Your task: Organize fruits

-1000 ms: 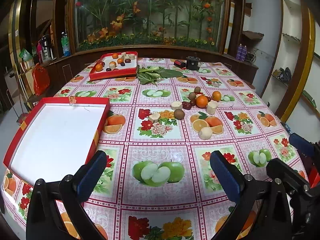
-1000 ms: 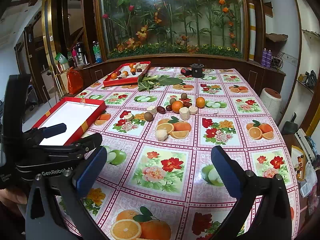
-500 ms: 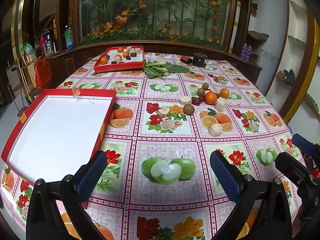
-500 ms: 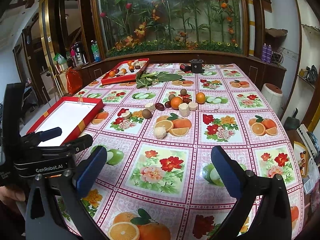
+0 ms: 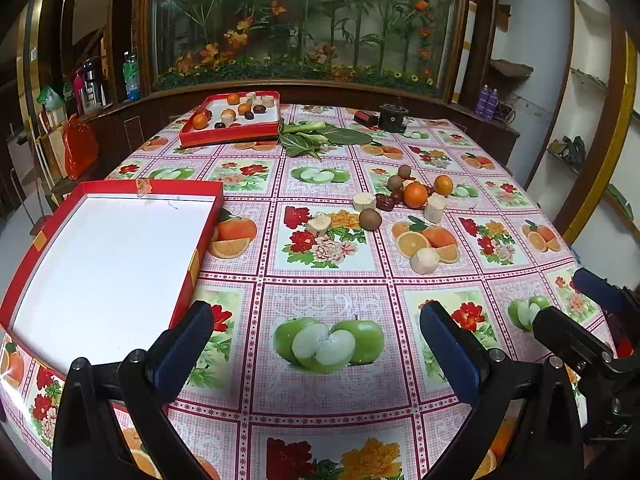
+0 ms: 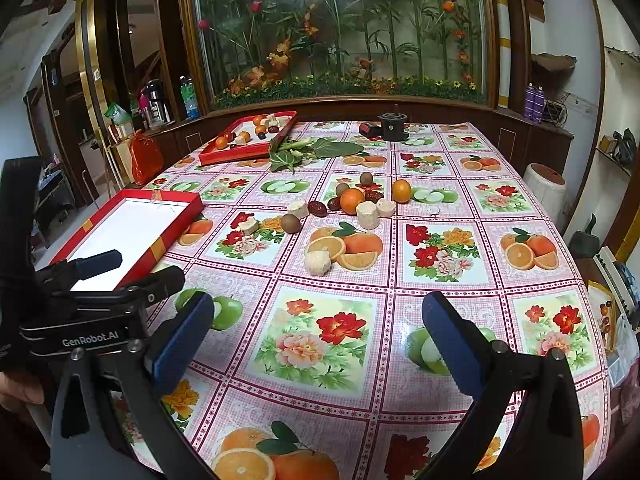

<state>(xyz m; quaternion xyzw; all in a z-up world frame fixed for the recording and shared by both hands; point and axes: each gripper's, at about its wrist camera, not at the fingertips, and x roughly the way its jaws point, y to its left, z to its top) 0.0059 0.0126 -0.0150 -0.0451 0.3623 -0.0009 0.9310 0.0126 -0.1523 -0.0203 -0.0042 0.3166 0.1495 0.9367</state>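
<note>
Fruits (image 5: 414, 195) lie loose in a cluster right of centre in the left wrist view, well beyond both tools. Nearest the lens, the left tool (image 5: 316, 340) hangs at the bottom of the frame, its blue-padded fingers (image 5: 182, 348) spread wide apart and holding nothing, above the printed cloth of the tabletop (image 5: 320, 280). The right tool (image 6: 316, 336) occupies the bottom of its own view in the same condition, fingers wide apart, empty. An empty red tray (image 5: 108, 256) with a white floor sits at the left of the frame, just beyond the left tool. Within the cluster: two oranges, brown round fruits, dark red pieces and several pale cut chunks, one pale chunk (image 5: 425, 260) lying nearer than the rest. Green leaves (image 5: 316, 138) lie past the cluster. A second red tray (image 5: 230, 120), upper centre-left, already contains oranges, dark fruits and pale pieces.
</note>
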